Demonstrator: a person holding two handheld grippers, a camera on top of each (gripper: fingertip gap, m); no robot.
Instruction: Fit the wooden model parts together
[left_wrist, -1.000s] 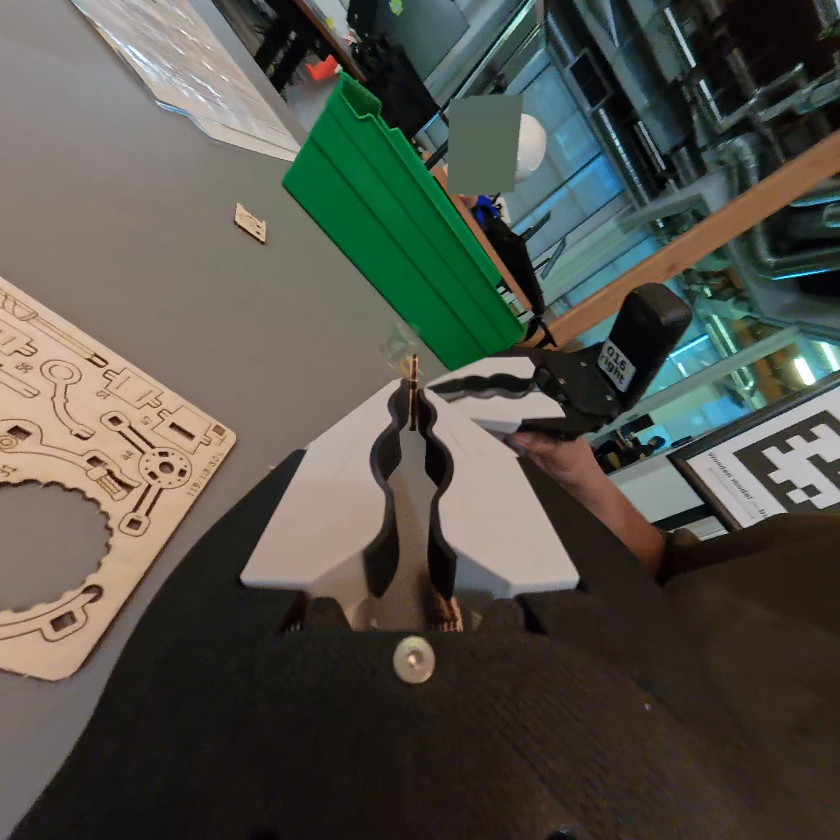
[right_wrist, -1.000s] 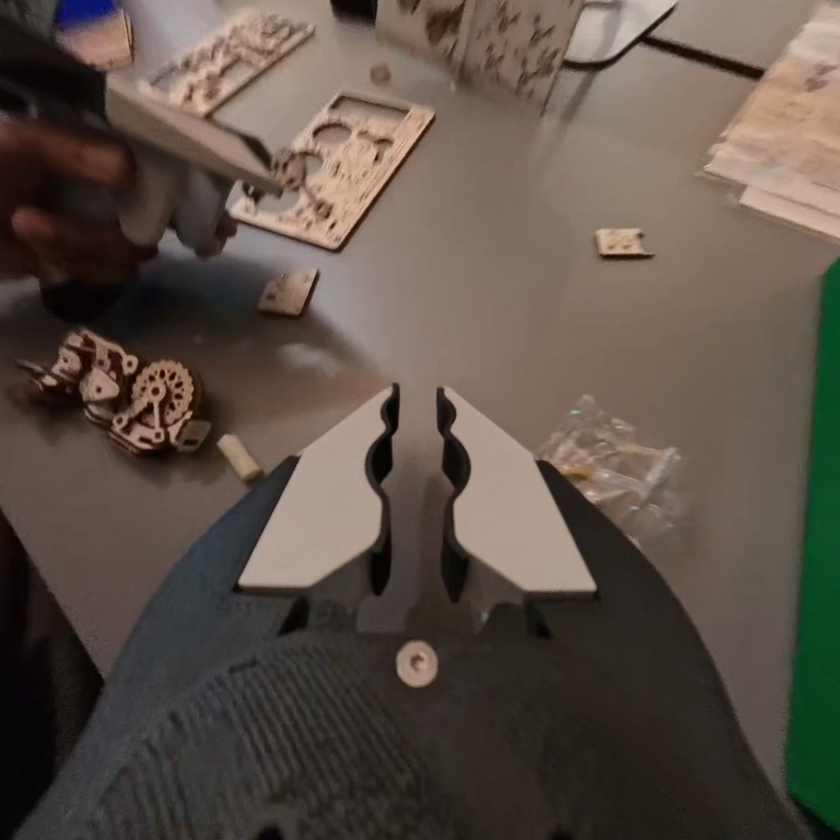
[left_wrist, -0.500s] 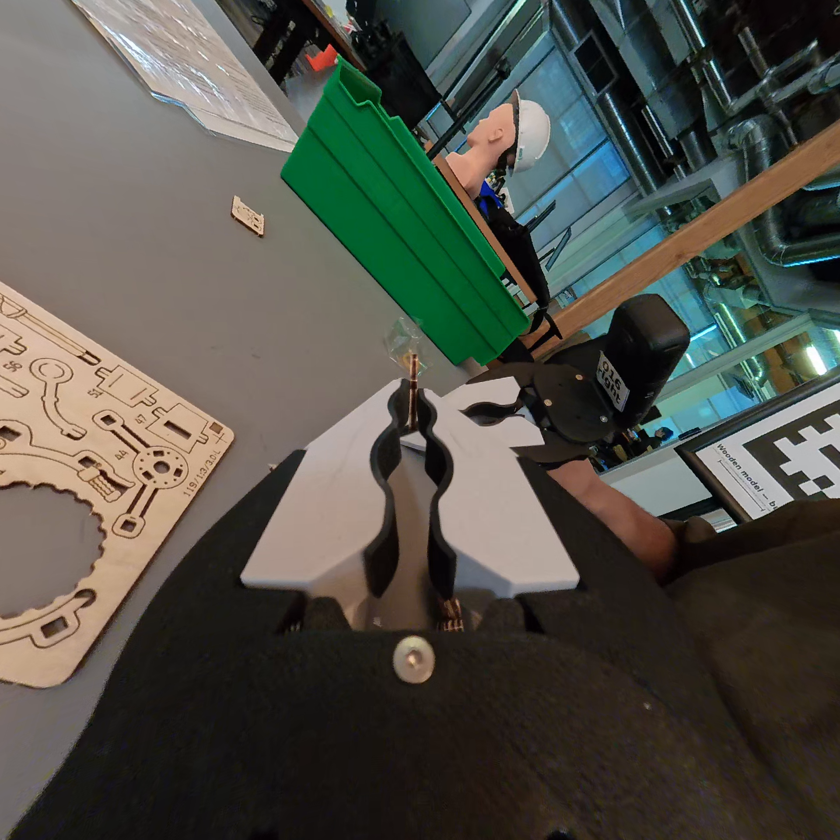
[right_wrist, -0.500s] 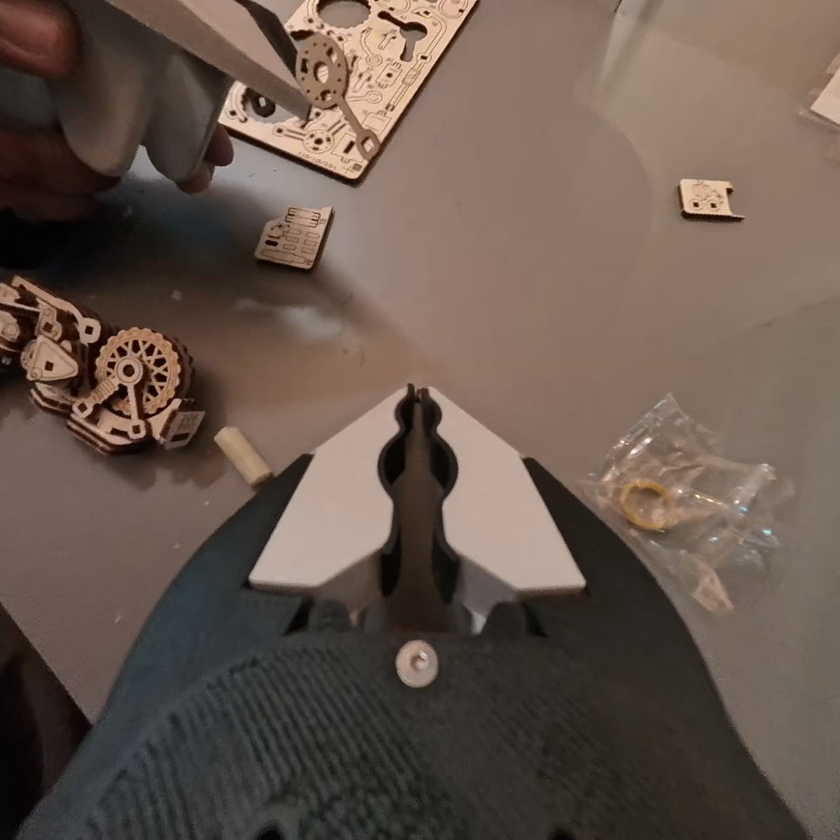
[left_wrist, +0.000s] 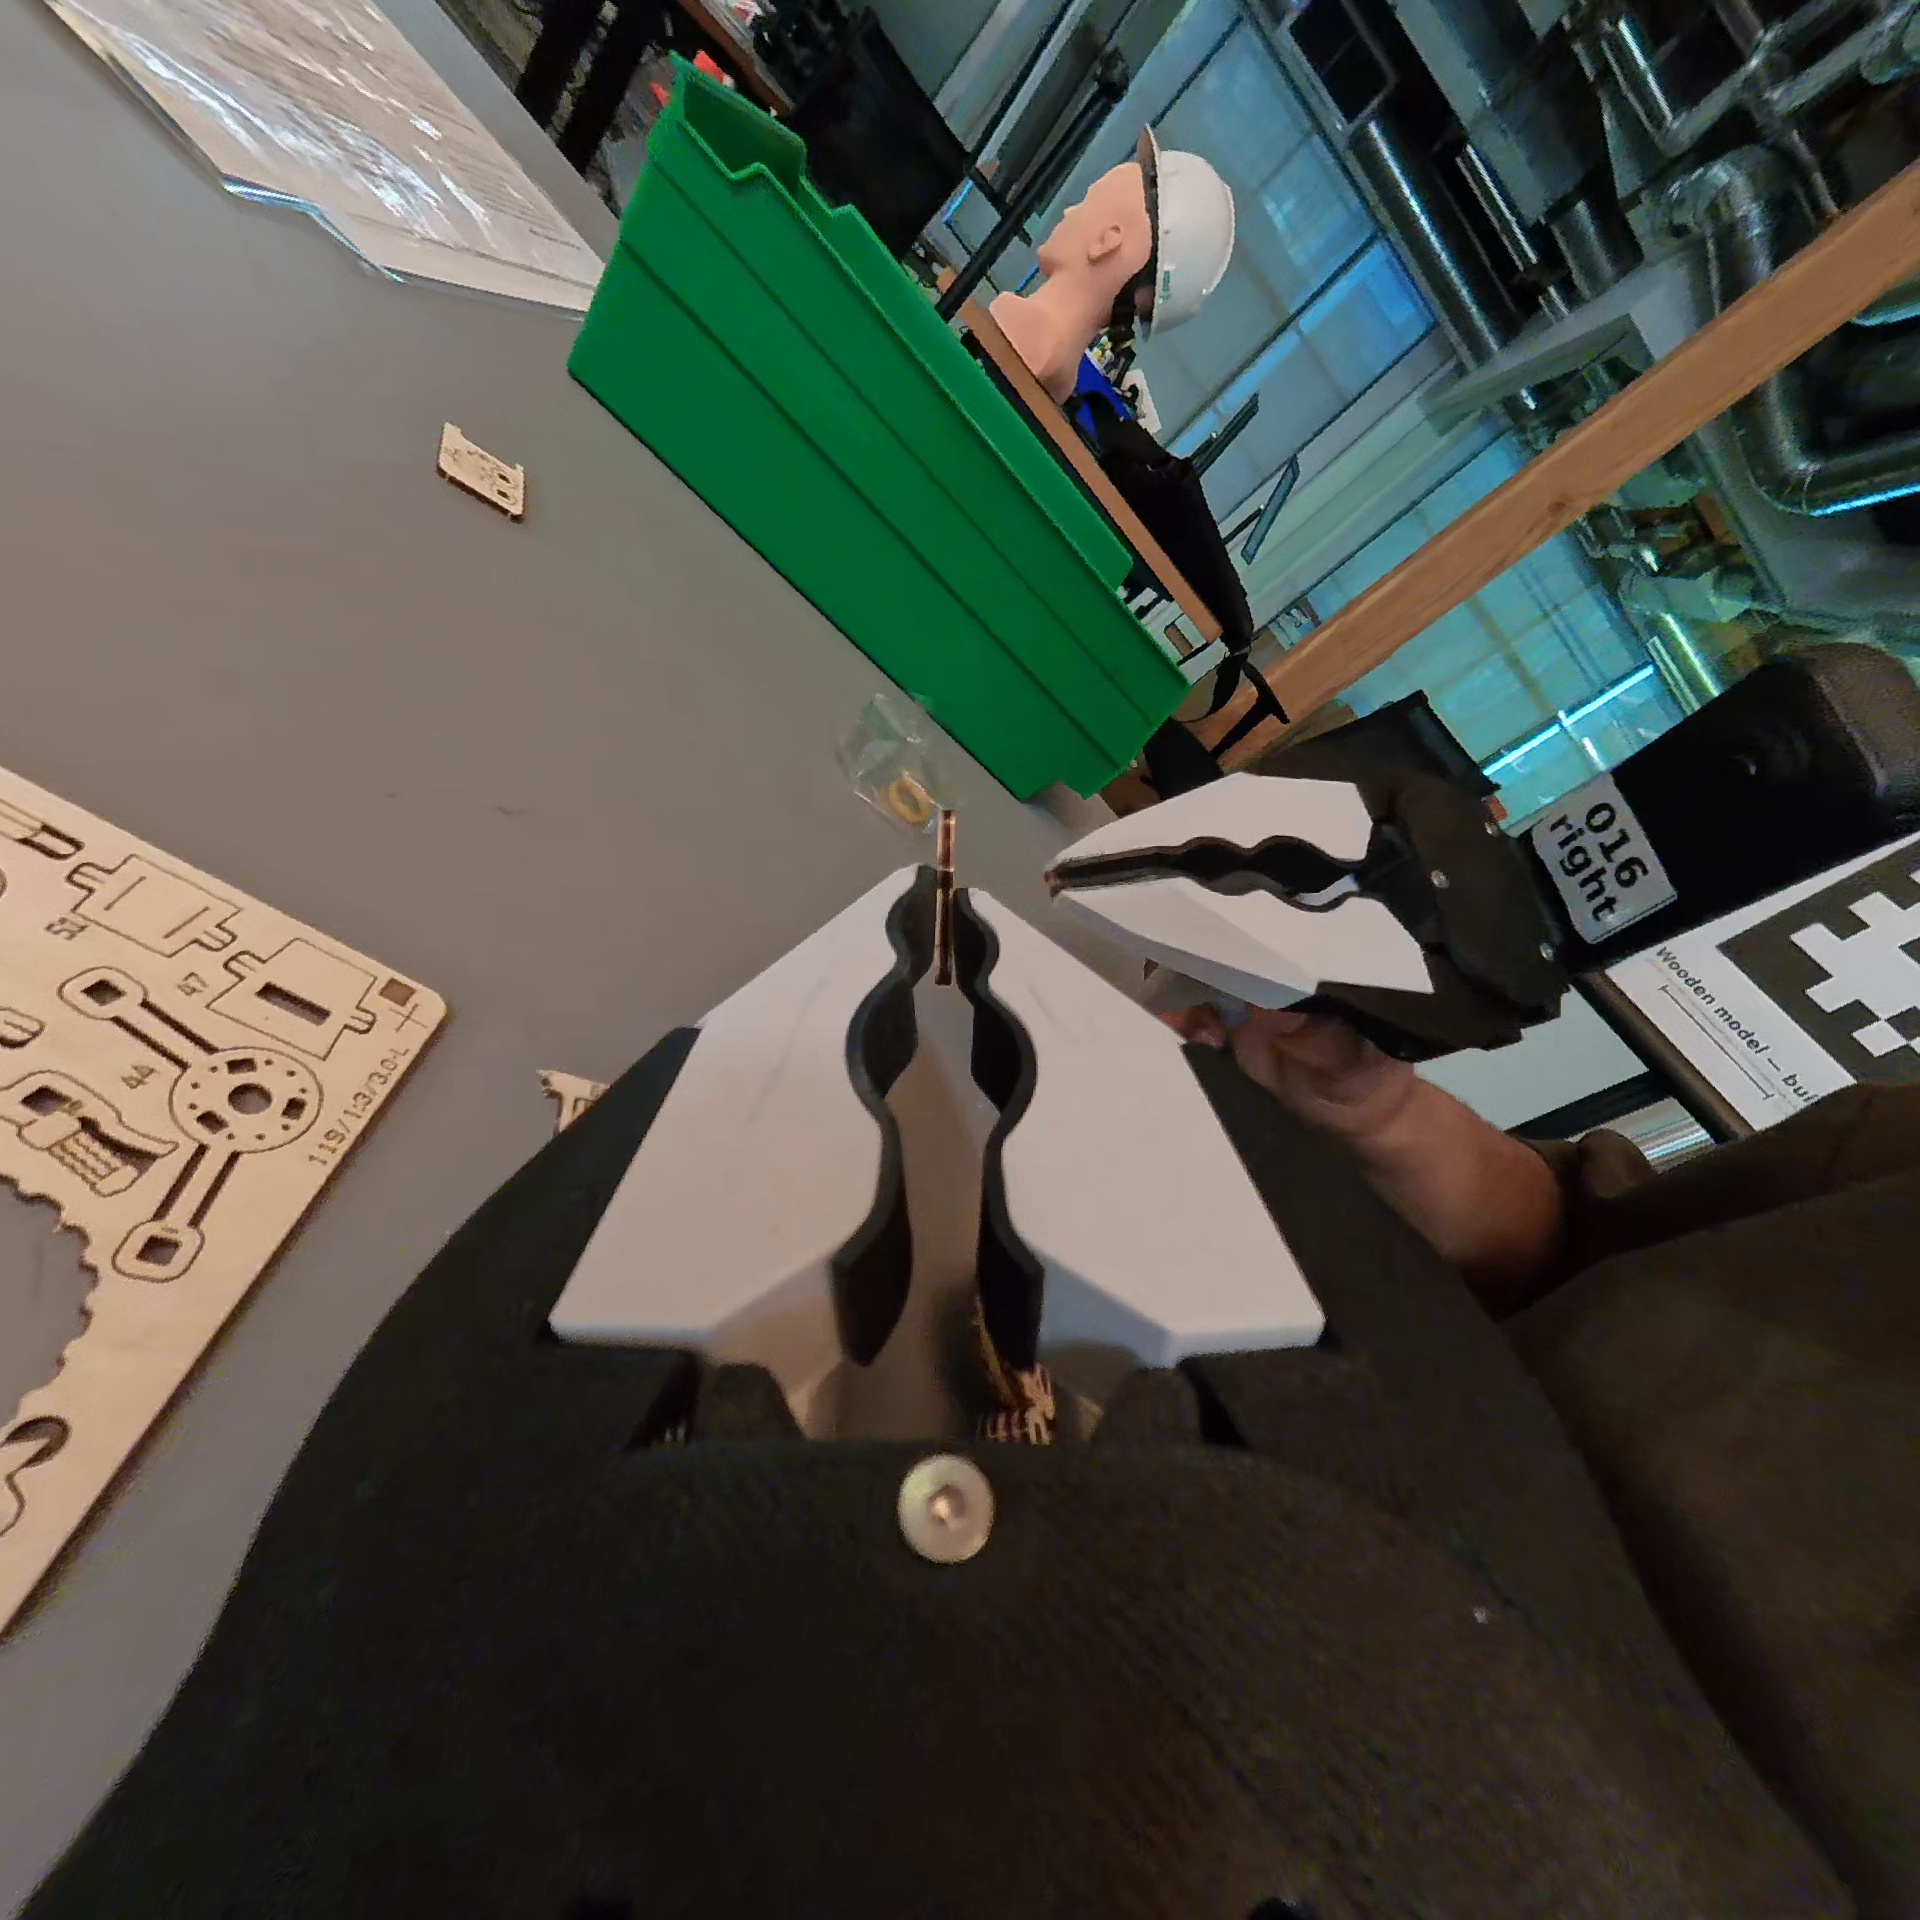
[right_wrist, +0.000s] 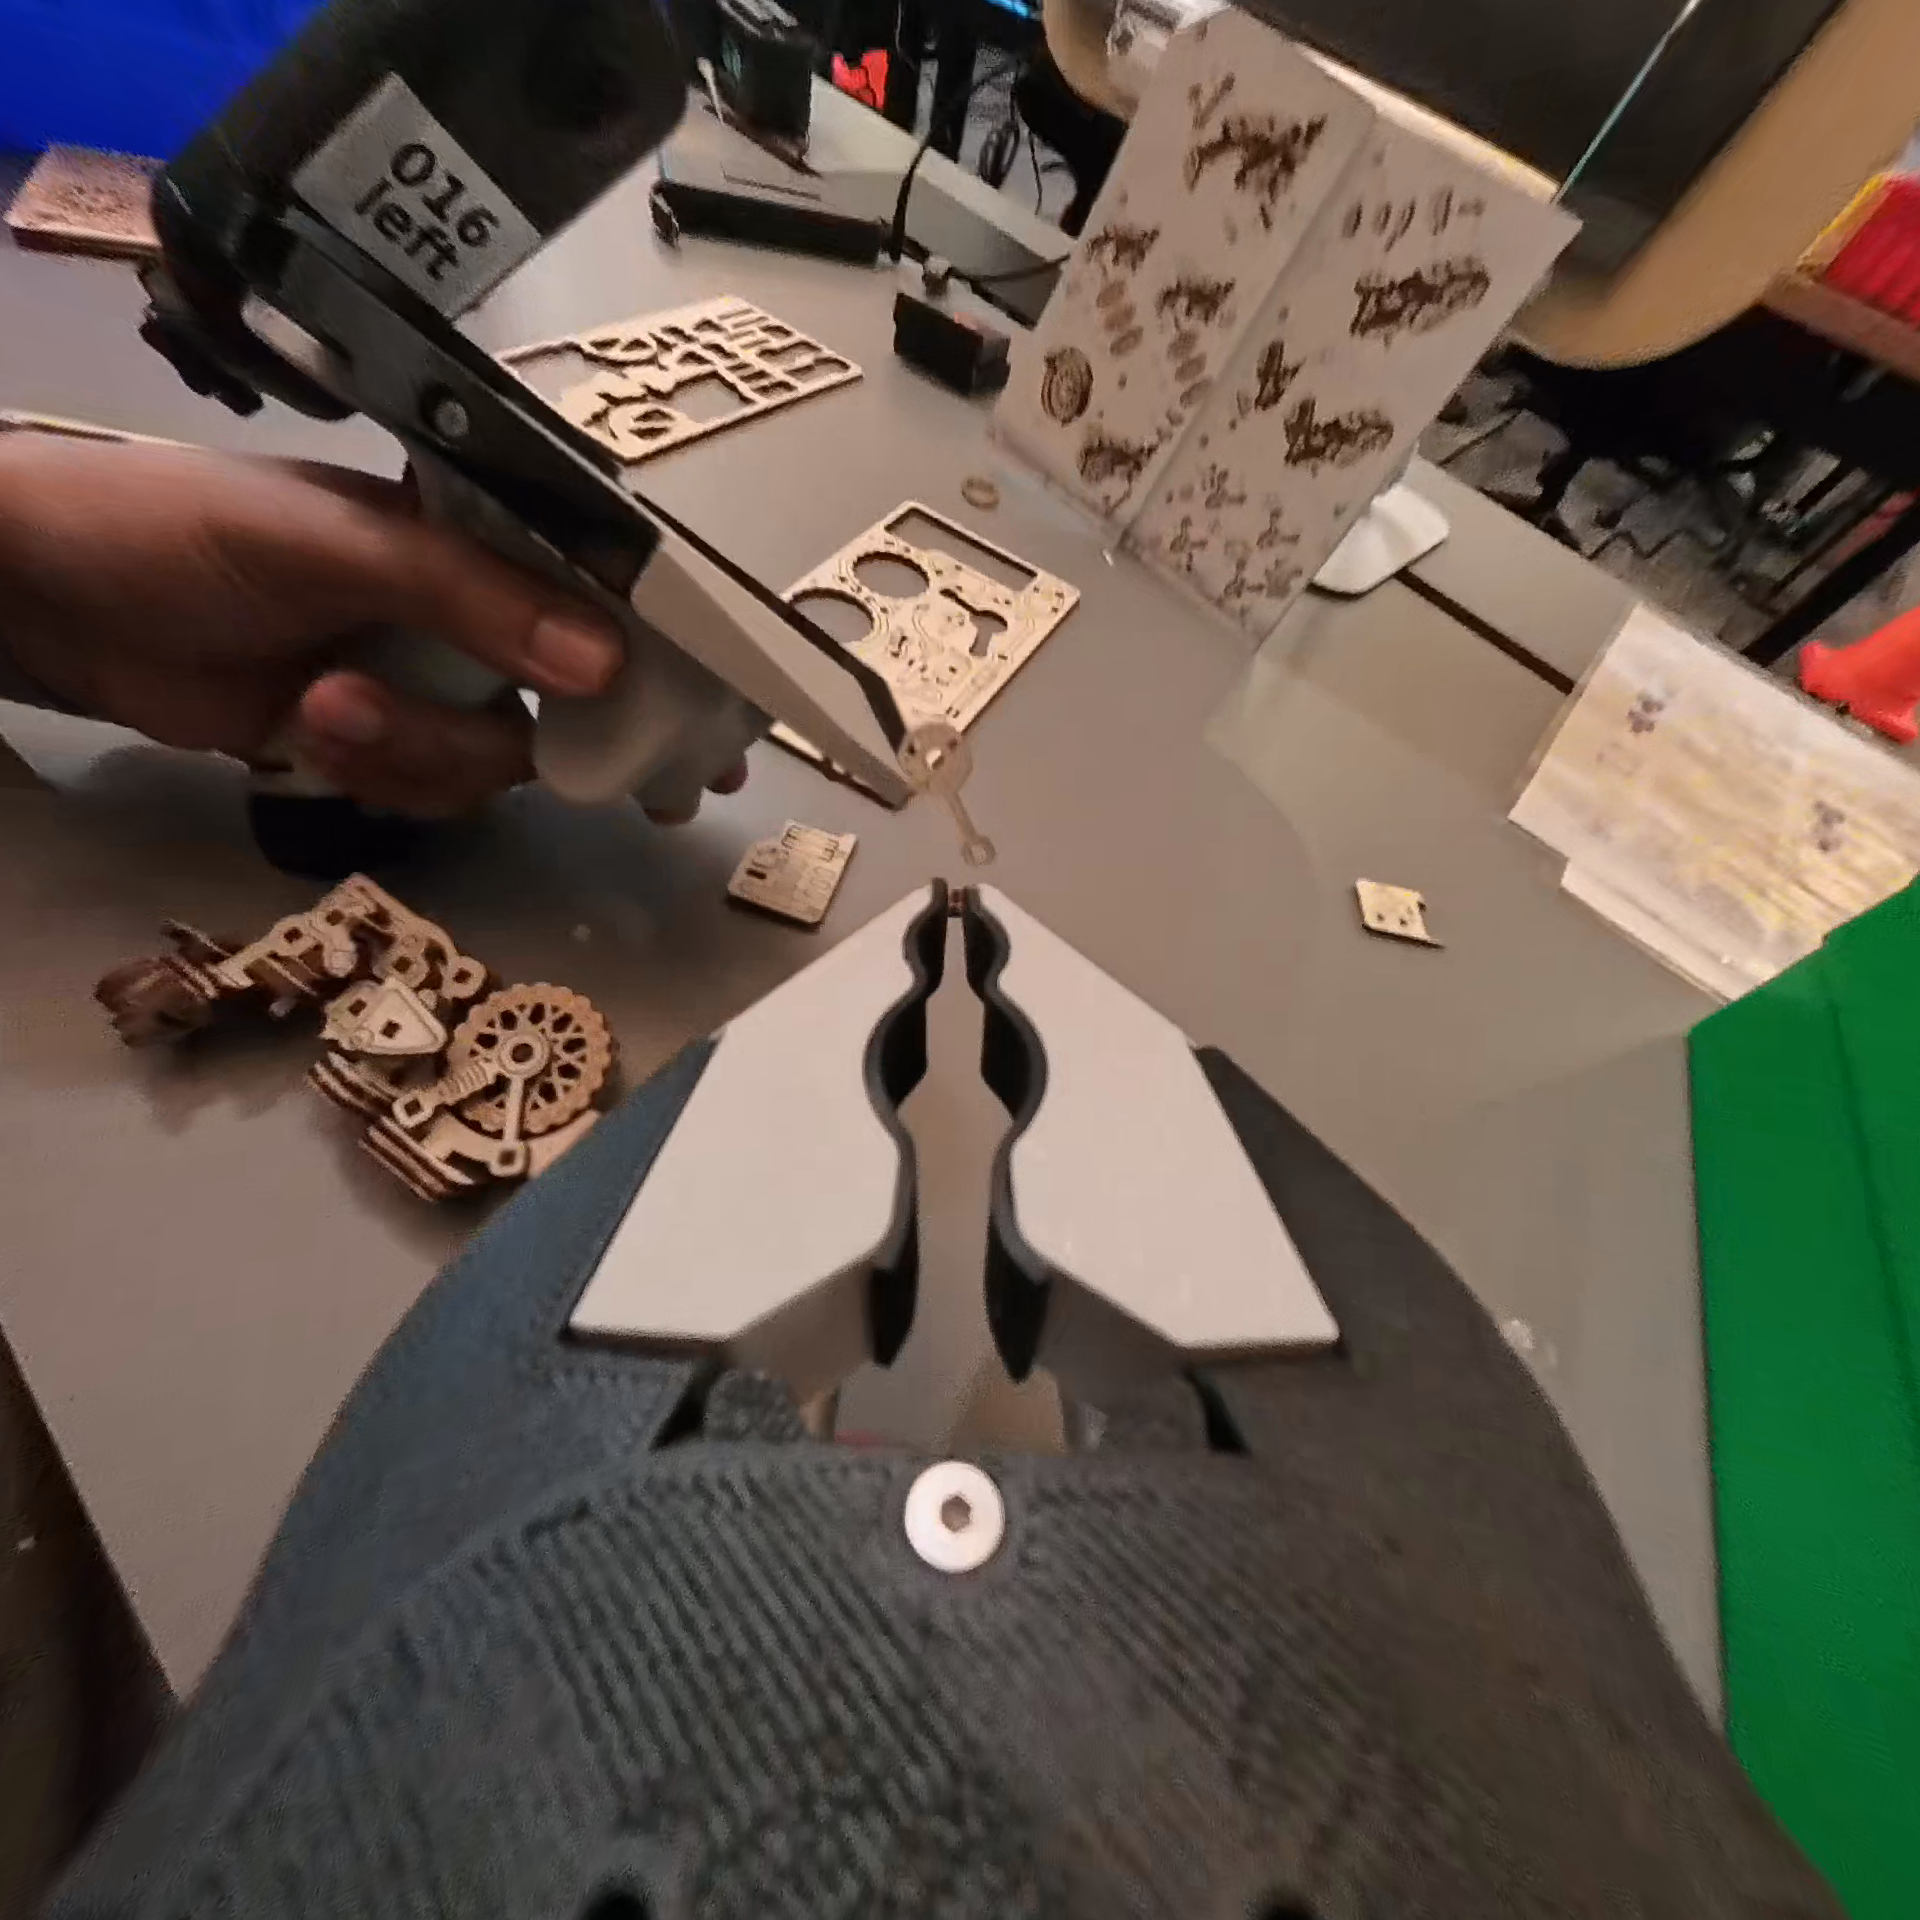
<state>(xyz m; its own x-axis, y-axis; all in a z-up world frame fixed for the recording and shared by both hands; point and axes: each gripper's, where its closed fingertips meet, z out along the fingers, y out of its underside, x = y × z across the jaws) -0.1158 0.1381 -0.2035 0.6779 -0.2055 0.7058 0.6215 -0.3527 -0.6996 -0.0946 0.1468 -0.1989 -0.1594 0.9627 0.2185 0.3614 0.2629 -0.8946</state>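
Observation:
My left gripper (left_wrist: 943, 891) is shut on a thin wooden part (left_wrist: 947, 844), seen edge-on and sticking out past the tips. In the right wrist view that part (right_wrist: 940, 761) is a small disc with a rod hanging down, held above the table by the left gripper (right_wrist: 891, 774). My right gripper (right_wrist: 954, 896) is shut and empty, its tips just below and in front of the rod's end. It also shows in the left wrist view (left_wrist: 1062, 881), close to the right of the held part. A partly built wooden model (right_wrist: 416, 1049) lies on the table at the left.
Laser-cut wooden sheets lie on the grey table (left_wrist: 156, 1049) (right_wrist: 935, 613) (right_wrist: 696, 384). Small loose wooden pieces (right_wrist: 795, 875) (right_wrist: 1397, 912) lie nearby. A green bin (right_wrist: 1818, 1299) stands at the right, a plastic bag (left_wrist: 894, 774) beside it. Paper sheets (right_wrist: 1714, 821) and a standing booklet (right_wrist: 1247, 312) are at the back. The grippers are tip to tip, or close to it.
My right gripper has gone from open to shut and moved up close to the part in my left gripper. My left gripper keeps its hold on the part.

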